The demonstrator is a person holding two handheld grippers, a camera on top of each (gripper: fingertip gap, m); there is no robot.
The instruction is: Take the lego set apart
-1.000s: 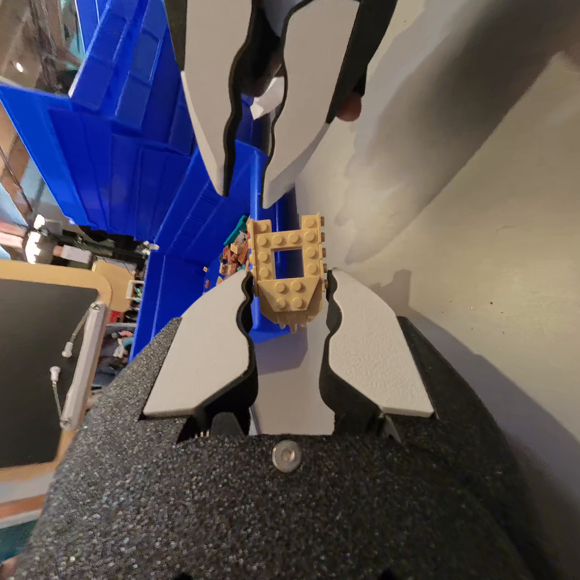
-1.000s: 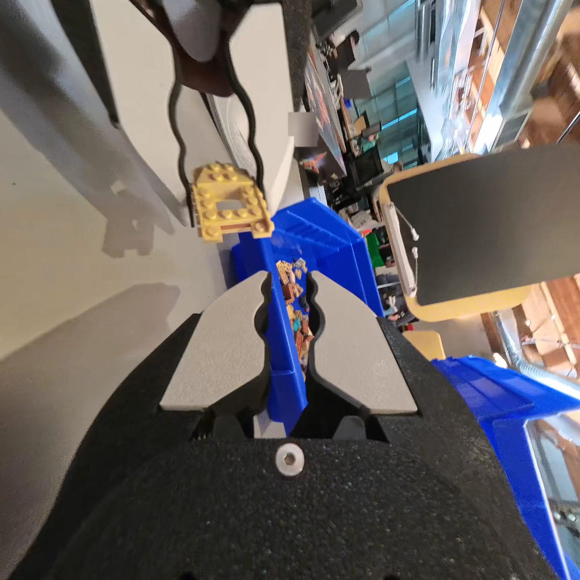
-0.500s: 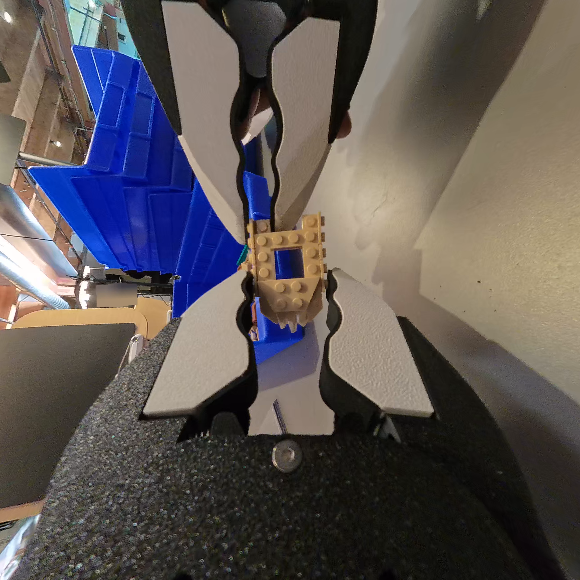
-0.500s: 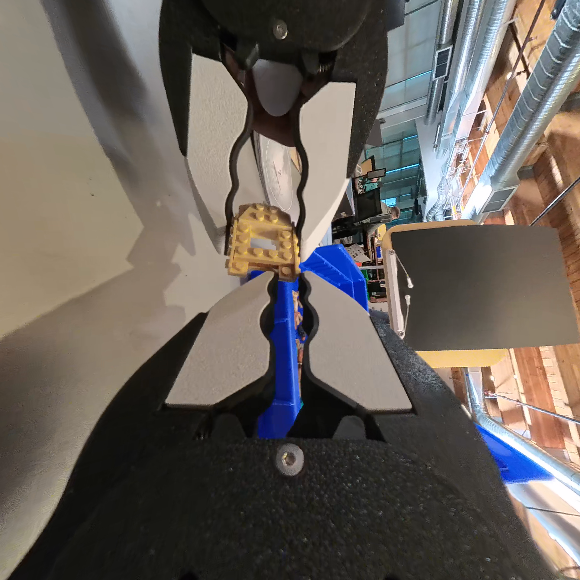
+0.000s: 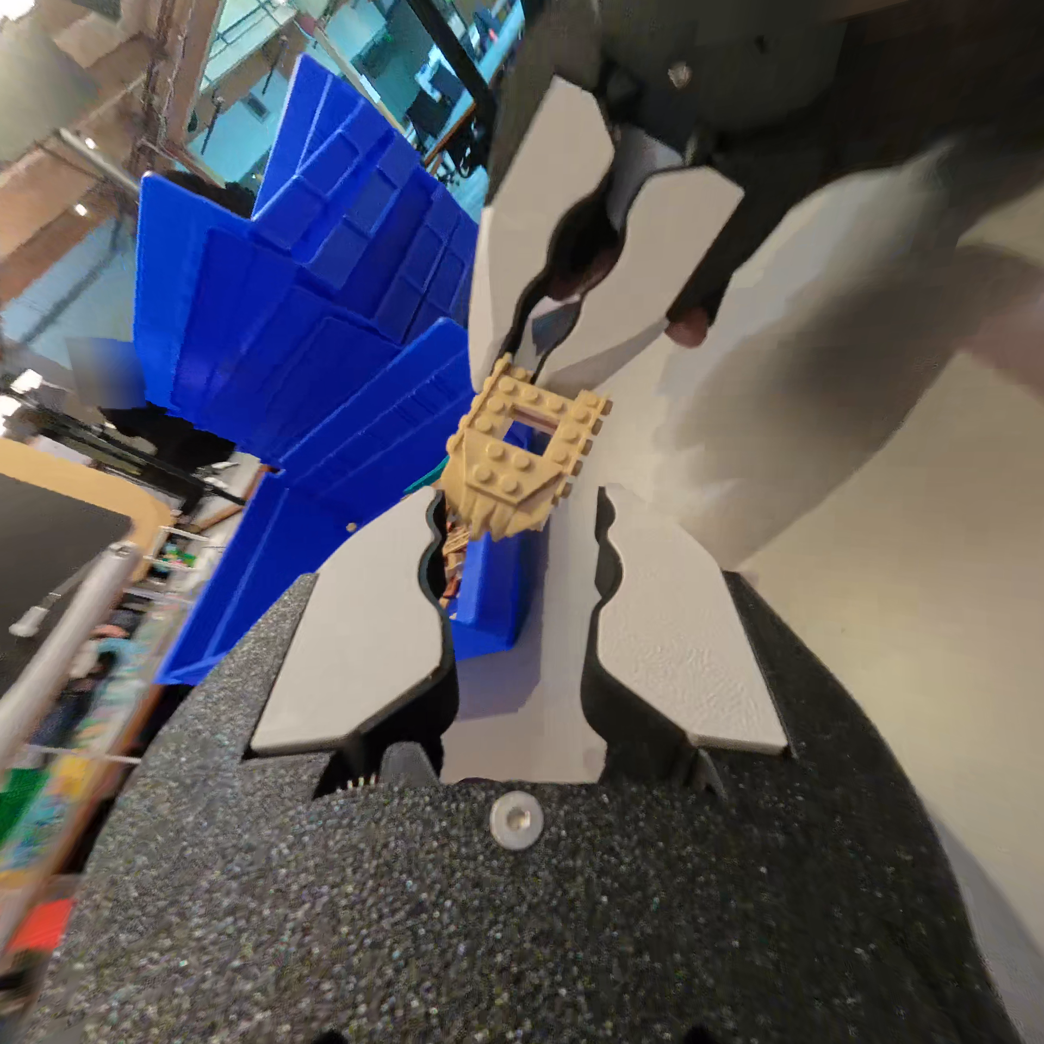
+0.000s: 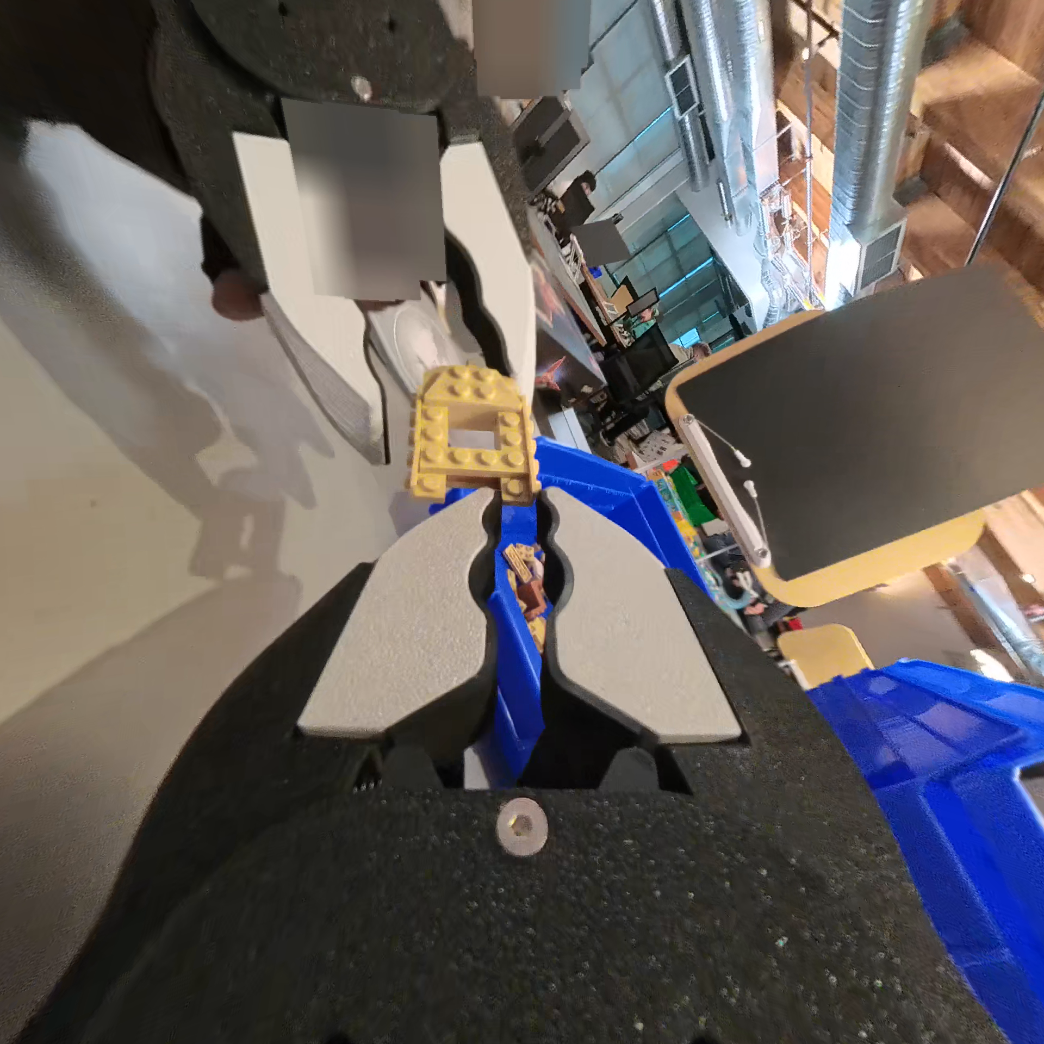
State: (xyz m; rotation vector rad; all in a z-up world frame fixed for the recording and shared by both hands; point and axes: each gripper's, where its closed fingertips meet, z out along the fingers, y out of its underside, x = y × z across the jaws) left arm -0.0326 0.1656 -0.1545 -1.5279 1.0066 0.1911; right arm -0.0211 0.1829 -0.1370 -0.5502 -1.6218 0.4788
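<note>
Hanging in the air between the two grippers, the tan brick assembly (image 5: 522, 452) is pinched at one corner by the right gripper (image 6: 515, 497), whose fingers are nearly together and clamp a single studded tab of the piece. The left gripper (image 5: 517, 508) has its fingers apart, one on each side of the pointed, toothed end of the assembly, with a visible gap on both sides, so it grips nothing. Below and behind them lies a blue bin (image 6: 599, 486) with small loose bricks (image 6: 528, 587) inside, beside more stacked blue bins (image 5: 316, 316) and the pale desk (image 5: 904, 508). The assembly looks like light, rigid plastic: several thin plates snapped around an open rectangular window. Stiff as it is, its stud joints would likely pop apart under twisting, and a one-corner hold lets it swing. The flat long sides of the frame seem the surest place to take hold; the smooth edges may slip.
</note>
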